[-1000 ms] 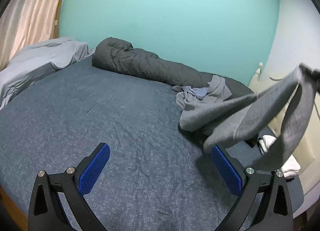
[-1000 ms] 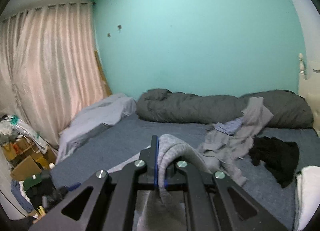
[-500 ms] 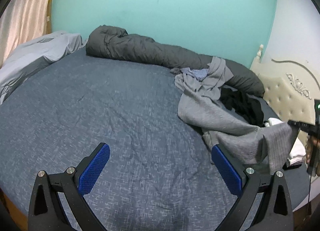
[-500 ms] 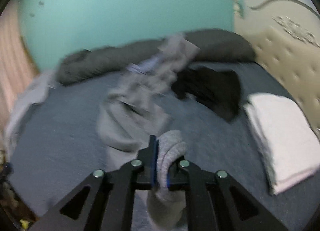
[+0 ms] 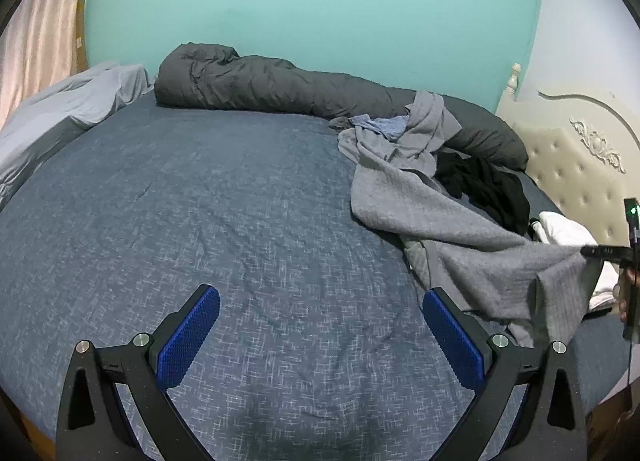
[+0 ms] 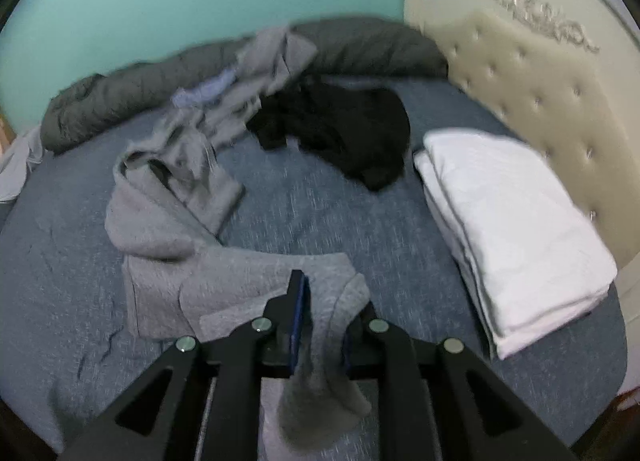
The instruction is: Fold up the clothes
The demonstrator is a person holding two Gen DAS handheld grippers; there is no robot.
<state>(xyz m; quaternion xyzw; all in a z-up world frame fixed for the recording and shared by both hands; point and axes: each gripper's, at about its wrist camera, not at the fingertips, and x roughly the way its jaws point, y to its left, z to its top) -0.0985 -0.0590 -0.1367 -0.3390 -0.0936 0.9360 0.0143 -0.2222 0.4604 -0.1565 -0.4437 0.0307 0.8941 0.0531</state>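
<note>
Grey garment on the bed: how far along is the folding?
Done: one white folded stack by the headboard. In hand: the grey garment, unfolded, an end hanging between the right gripper's opening jaws. Left: the black garment and grey-blue heap. Left gripper open, empty.

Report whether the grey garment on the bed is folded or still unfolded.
Unfolded. The grey garment sprawls crumpled across the bed, one end between the jaws of the right hand-held gripper, which are opening. The white stack beside it is folded.

Knitted grey garment (image 6: 168, 229) (matt, fuzzy) on heathered bedsheet (image 5: 200, 221); tufted headboard (image 6: 532, 109) faintly glossy.
</note>
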